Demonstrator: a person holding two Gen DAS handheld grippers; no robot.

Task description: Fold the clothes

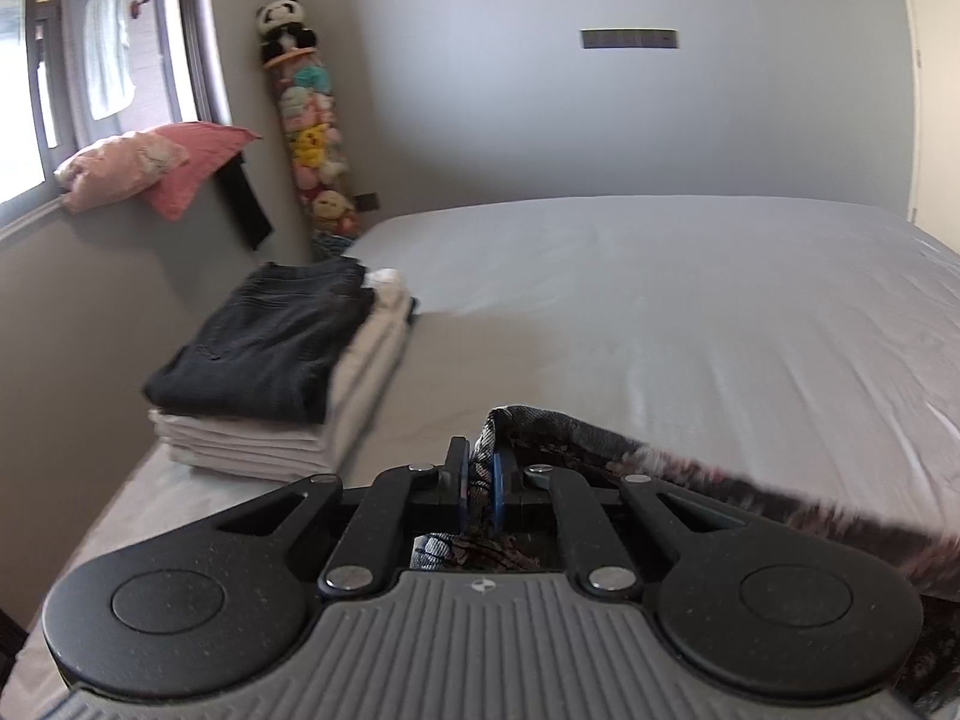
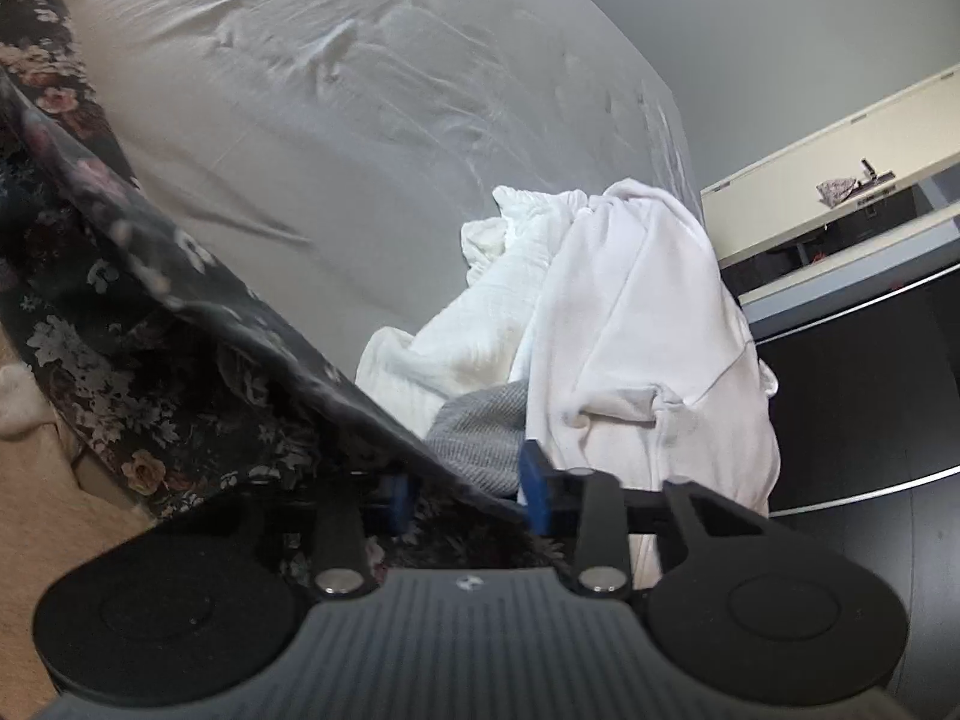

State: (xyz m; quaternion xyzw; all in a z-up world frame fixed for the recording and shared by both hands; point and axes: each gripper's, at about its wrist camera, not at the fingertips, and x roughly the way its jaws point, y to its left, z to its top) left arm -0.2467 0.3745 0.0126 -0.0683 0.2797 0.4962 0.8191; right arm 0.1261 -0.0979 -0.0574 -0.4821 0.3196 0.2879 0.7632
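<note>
A dark floral garment (image 1: 690,468) hangs taut over the grey bed sheet (image 1: 660,300), and my left gripper (image 1: 480,474) is shut on its corner, the cloth pinched between the blue pads. In the right wrist view the same floral garment (image 2: 150,360) runs from the upper left down into my right gripper (image 2: 465,495). Its blue pads stand apart with the garment's edge lying between them, not visibly pressed. Most of the garment hangs below and to the left of the right gripper.
A stack of folded clothes (image 1: 270,360), dark on top of pale, sits on the bed's left edge by the wall. A heap of white clothes (image 2: 630,312) over a grey knit piece (image 2: 480,438) lies at the bed's right edge. Pink pillows (image 1: 156,168) rest on the window sill.
</note>
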